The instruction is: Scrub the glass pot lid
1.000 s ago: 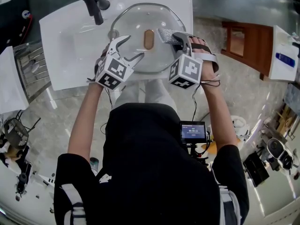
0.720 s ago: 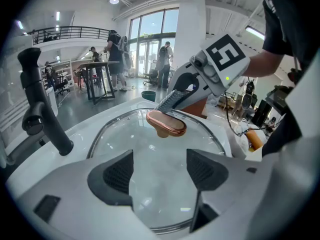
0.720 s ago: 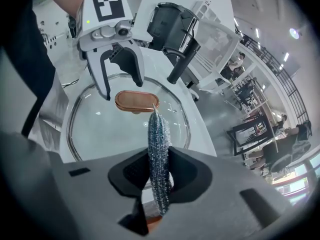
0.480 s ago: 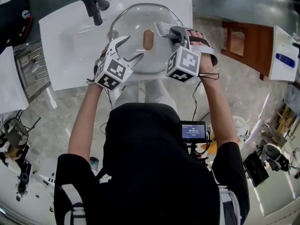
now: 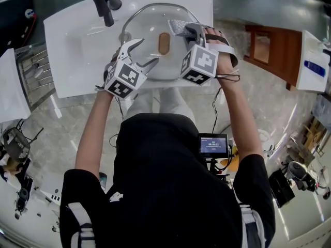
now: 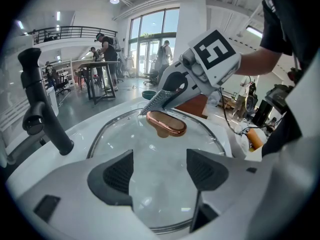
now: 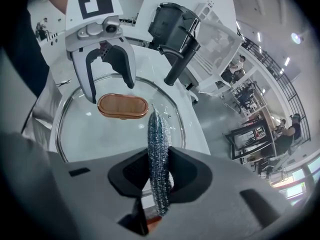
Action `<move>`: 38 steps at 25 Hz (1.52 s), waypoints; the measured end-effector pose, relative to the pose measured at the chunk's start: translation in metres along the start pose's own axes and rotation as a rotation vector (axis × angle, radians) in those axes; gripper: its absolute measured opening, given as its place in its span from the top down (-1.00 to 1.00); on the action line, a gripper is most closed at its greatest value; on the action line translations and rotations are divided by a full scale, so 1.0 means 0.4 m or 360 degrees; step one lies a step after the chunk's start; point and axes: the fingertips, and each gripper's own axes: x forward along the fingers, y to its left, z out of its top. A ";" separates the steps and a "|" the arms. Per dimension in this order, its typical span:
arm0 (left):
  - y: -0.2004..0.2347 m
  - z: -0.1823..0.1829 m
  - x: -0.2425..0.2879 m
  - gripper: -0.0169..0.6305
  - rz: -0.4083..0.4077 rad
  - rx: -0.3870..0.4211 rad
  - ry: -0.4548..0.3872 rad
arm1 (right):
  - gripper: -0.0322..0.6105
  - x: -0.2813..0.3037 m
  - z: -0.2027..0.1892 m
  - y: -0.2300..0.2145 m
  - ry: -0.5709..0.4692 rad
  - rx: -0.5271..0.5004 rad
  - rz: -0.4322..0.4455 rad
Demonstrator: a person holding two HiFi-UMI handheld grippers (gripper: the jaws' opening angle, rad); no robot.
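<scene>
While the white sink holds the glass pot lid knob-up in its basin, the left gripper sits jaws-apart and empty over its near edge, and the right gripper pinches a steel scrubber just beside the copper knob.

Black short-sleeved shirt, black wrist straps

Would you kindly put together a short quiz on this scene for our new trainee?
1. True or false: the jaws of the left hand-held gripper are shut.
2. What does the right hand-held gripper hold? A) a yellow sponge B) a silver scouring pad C) a bottle brush
3. Fill in: the glass pot lid lies in the white ____.
Key: 1 false; 2 B; 3 sink.
</scene>
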 end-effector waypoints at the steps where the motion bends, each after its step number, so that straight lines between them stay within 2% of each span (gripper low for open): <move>1: 0.000 0.000 0.000 0.01 -0.0002 0.0001 -0.0002 | 0.67 0.002 0.002 -0.001 0.0001 -0.0001 0.0000; 15: 0.002 -0.003 -0.001 0.01 0.0000 -0.0003 0.0011 | 0.66 0.006 0.008 -0.004 0.0004 -0.0026 -0.0026; 38: 0.002 0.001 0.002 0.01 0.0006 0.0005 -0.0002 | 0.66 -0.033 -0.038 0.049 0.0057 0.0106 -0.0021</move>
